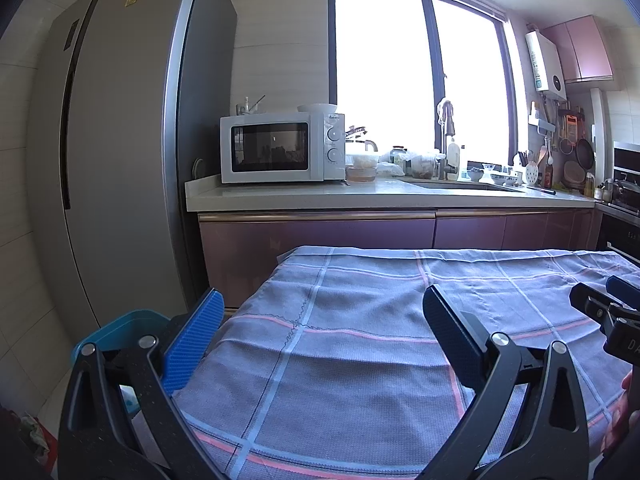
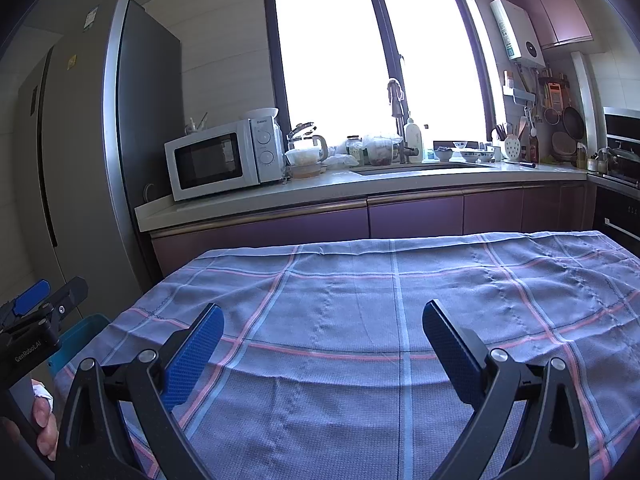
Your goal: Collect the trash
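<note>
My left gripper (image 1: 320, 300) is open and empty above the left part of a table covered with a blue checked cloth (image 1: 360, 360). My right gripper (image 2: 322, 316) is open and empty above the same cloth (image 2: 360, 280). A teal bin (image 1: 116, 328) stands on the floor beside the table's left edge; it also shows in the right wrist view (image 2: 80, 336). The right gripper shows at the right edge of the left wrist view (image 1: 608, 300), and the left gripper shows at the left edge of the right wrist view (image 2: 44, 296). No trash shows on the cloth.
A grey fridge (image 1: 112, 160) stands at the left. A kitchen counter (image 1: 360, 194) runs behind the table with a white microwave (image 1: 280, 148), food containers, a sink and a tap (image 1: 446, 140). An oven (image 2: 620, 200) is at the right.
</note>
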